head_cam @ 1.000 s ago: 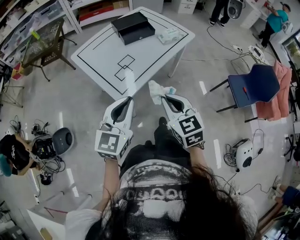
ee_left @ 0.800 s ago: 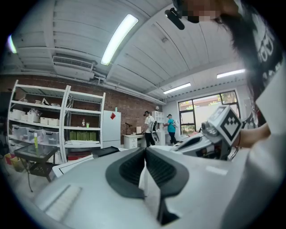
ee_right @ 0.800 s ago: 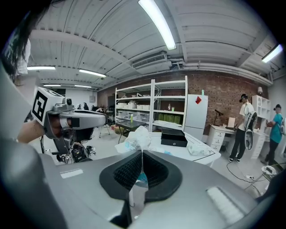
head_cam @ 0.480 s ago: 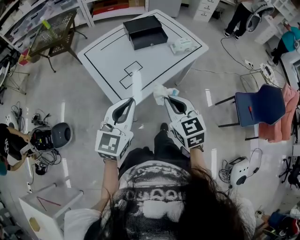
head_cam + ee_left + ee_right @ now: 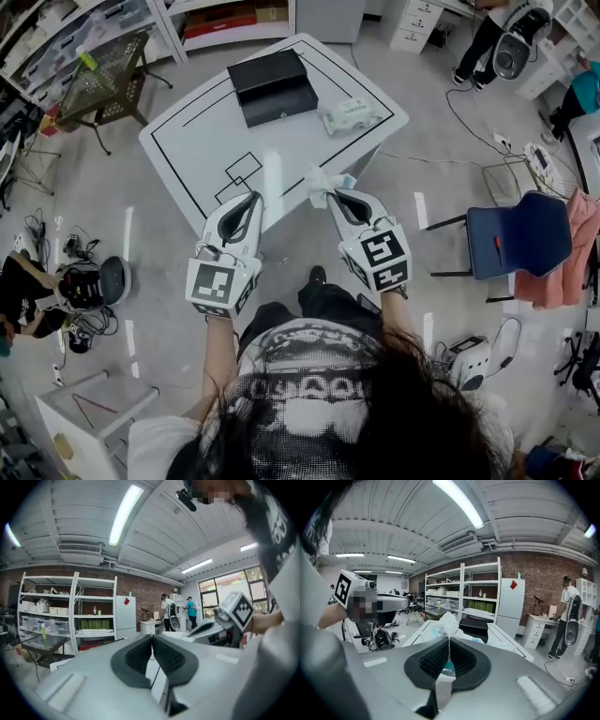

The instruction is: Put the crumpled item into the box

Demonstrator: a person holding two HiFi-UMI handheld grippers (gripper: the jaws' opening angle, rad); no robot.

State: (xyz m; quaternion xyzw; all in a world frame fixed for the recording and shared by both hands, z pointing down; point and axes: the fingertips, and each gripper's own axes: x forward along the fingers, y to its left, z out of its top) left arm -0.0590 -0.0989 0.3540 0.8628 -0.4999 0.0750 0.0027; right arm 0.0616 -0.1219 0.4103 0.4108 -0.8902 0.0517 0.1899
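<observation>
i have the right gripper (image 5: 335,195) pinched shut on the crumpled item (image 5: 321,184), a scrunched white wrapper with a bit of blue in it, held in the air over the near edge of the bench (image 5: 202,141); the right gripper view shows only a thin flap caught between the pads, with most of the bulk standing above the tips; the left gripper (image 5: 255,198) hangs beside it, jaws pressed together on nothing; the black box (image 5: 274,84) sits at the far side of the bench, well apart from the item, with a pack of wipes (image 5: 349,114) just to its right; i cannot make out the box's opening from here.

the step in hand, as i judge it, is the carry to the box; the hold is slim, so i would move smoothly with the pinch firm; i would travel forward and a little left, high enough to clear the box wall and away from the wipes; i would centre the item over the box, lower it well inside, and only then spread the jaws, since a light wrapper may spring or drift; the left gripper should stay back.
</observation>
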